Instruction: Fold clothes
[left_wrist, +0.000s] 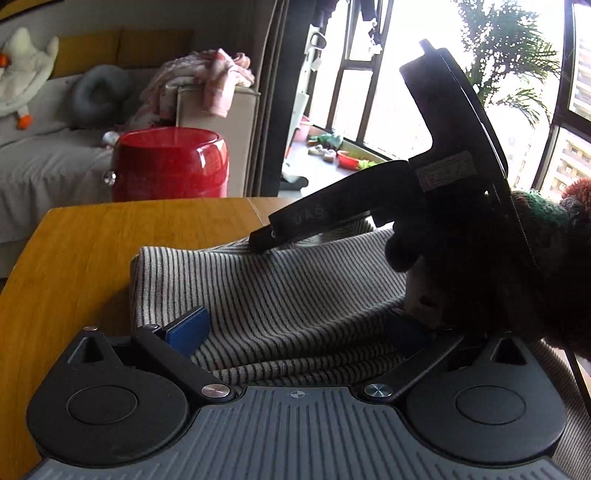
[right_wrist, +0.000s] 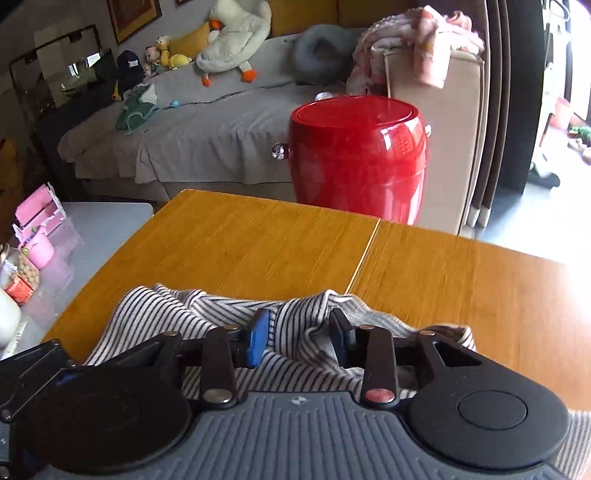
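Your striped shirt (left_wrist: 273, 295) lies bunched on the wooden desk (left_wrist: 74, 251), toward its near edge, with the red bin (right_wrist: 358, 155) standing on the floor just beyond the desk's far edge.

Your left claw (left_wrist: 299, 328) is spread wide open over the shirt; its blue pads (left_wrist: 188, 328) sit apart with a broad stretch of striped cloth between them, and nothing is pinched.

Your right claw (right_wrist: 299, 334) is also open, its pads (right_wrist: 258, 336) on either side of a raised fold of the shirt (right_wrist: 295, 325). The cloth rises up between them, but the pads do not press on it.

In the left wrist view, your right claw's black body (left_wrist: 436, 166) hangs over the shirt on the side away from the bin, its tip touching the far edge of the cloth. A dark knitted sleeve (left_wrist: 535, 266) shows behind it.

Behind the bin are a grey sofa (right_wrist: 192, 129) and a white stuffed goose (right_wrist: 236, 33).
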